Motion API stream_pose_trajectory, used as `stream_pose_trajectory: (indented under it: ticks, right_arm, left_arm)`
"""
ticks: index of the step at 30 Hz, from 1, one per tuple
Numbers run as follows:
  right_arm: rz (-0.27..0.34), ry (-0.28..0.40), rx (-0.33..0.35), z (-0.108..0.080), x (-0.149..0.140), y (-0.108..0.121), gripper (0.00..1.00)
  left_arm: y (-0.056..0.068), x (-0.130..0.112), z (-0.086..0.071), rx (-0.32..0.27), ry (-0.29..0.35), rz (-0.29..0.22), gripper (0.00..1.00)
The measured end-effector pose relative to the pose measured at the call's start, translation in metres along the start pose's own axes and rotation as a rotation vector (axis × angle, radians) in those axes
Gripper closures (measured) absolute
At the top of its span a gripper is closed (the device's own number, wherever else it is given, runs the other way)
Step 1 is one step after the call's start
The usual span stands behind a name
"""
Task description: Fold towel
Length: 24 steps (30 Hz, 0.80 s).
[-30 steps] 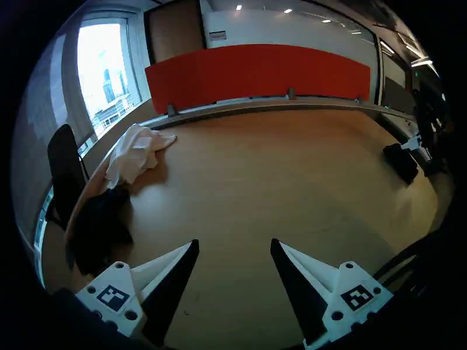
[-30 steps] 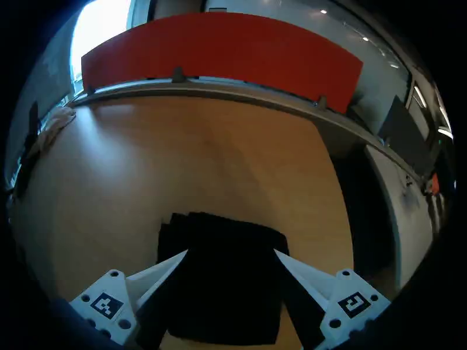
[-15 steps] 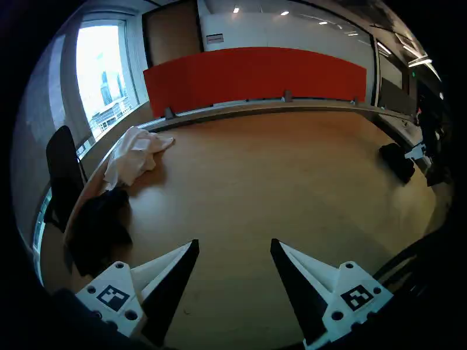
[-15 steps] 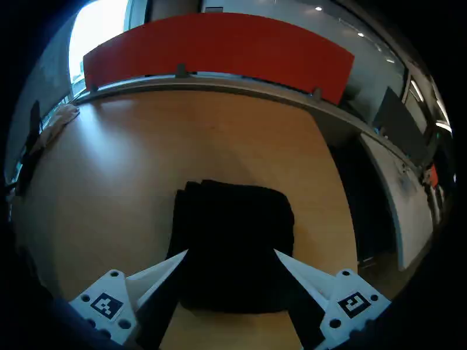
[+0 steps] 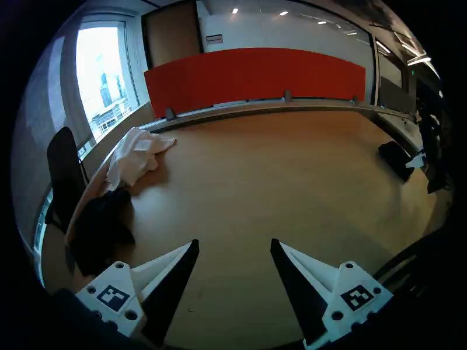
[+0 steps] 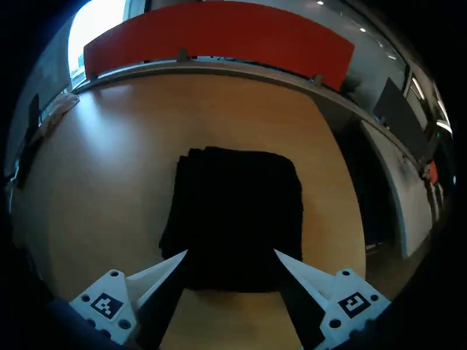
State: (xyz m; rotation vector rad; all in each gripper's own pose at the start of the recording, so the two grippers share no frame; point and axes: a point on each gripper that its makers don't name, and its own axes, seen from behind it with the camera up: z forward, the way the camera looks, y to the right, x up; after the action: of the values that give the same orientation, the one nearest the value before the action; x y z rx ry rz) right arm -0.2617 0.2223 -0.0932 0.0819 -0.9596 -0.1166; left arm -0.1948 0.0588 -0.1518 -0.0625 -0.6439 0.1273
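Lying flat on the wooden bench (image 6: 99, 175), the black towel (image 6: 236, 210) already looks folded. In the right gripper view it is a compact, roughly square pad with straight sides, and stacked edges show along its left side, which suggests several layers. It sits squarely in front of the right tongs (image 6: 230, 252). Those tongs are spread wide with nothing pinched between them, and their tips lie over the towel's near edge. Whether they touch the cloth cannot be told from this angle.

The left tongs (image 5: 234, 240) are also spread and hold nothing. They hang above a bare stretch of wood, well apart from any cloth.

Judging by this, the folding of the black towel is done or very nearly so. At most a last squaring-up or pressing flat of the pad seems left, and no loose corner or flap shows that would call for another fold.

Farther off in the left gripper view, near the bench's left edge, a crumpled white cloth (image 5: 135, 156) lies in a loose heap. A rumpled dark cloth (image 5: 102, 227) lies just beside it, closer to the camera. Both are unfolded and neither pair of tongs is near them. If they belong to the job, they are the part not yet started, and the left tongs point roughly their way.
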Motion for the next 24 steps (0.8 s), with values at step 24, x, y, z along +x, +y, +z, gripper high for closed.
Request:
stream_pose_trajectory:
  ticks: [24]
  right_arm:
    - [0.063, 0.218, -0.018, -0.057, 0.056, -0.018, 0.07]
  left_arm:
    - [-0.004, 0.013, 0.001, -0.002, 0.061, -0.041, 0.09]
